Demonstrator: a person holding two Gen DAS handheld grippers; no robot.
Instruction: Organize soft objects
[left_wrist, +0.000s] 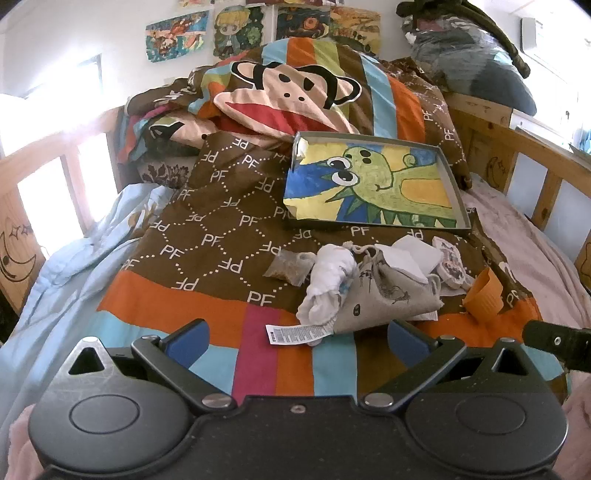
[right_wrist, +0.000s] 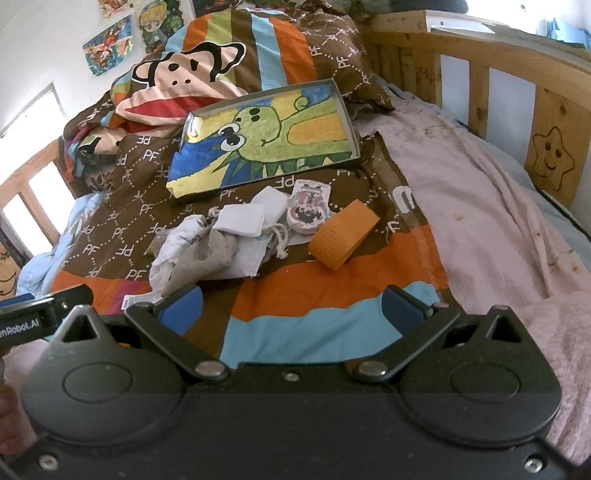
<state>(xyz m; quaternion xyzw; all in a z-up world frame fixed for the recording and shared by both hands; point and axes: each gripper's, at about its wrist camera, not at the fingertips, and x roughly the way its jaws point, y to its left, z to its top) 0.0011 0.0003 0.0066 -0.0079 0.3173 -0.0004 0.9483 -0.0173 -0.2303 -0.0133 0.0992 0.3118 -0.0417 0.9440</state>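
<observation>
Both grippers, left (left_wrist: 295, 341) and right (right_wrist: 291, 308), hover with jaws wide and empty over bare quilt (left_wrist: 258, 354) before the soft pile (left_wrist: 354, 284).

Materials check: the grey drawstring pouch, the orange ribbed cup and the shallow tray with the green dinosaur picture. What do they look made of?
Grey drawstring pouch: woven cloth, matte; it slumps in soft folds and has a rope cord.
Orange ribbed cup: probably silicone or soft plastic, matte; it lies on its side with even moulded ribs.
Shallow tray with the green dinosaur picture: thin grey card or metal rim, unclear which.
</observation>
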